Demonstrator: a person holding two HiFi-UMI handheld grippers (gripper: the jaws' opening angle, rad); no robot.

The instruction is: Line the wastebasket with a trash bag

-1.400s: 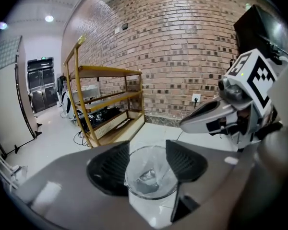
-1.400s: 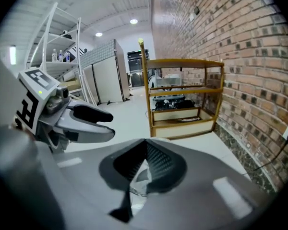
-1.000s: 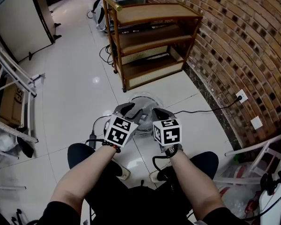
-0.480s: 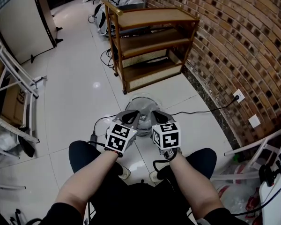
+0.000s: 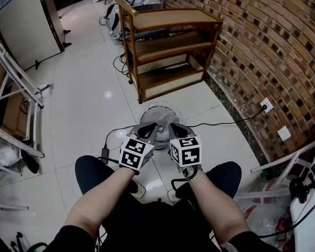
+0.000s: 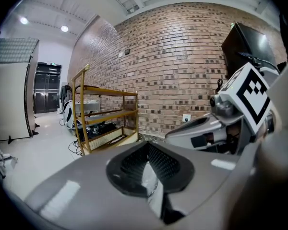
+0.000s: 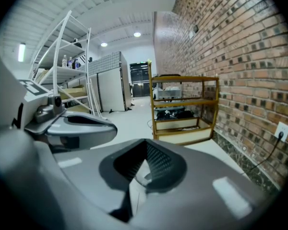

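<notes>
In the head view a round grey wastebasket [image 5: 160, 112] stands on the white floor just beyond my knees. Both grippers hang side by side over its near rim. The left gripper [image 5: 147, 128] is shut, and in the left gripper view a thin translucent strip of trash bag [image 6: 151, 182] shows pinched between its dark pads. The right gripper [image 5: 175, 128] is shut too, with the same clear film [image 7: 141, 175] caught between its pads. The rest of the bag is hidden under the grippers. Each gripper sees the other beside it: the right gripper [image 6: 206, 133] and the left gripper [image 7: 79, 126].
A wooden three-shelf cart [image 5: 168, 41] stands beyond the basket against the brick wall [image 5: 262, 51]. A black cable runs across the floor to a wall socket [image 5: 266, 107]. A white metal rack [image 5: 16, 98] is at the left, and plastic bags [image 5: 268, 219] lie at the lower right.
Both grippers have drawn slightly back toward my body and closer together over the basket. The left gripper's jaws have come together.
</notes>
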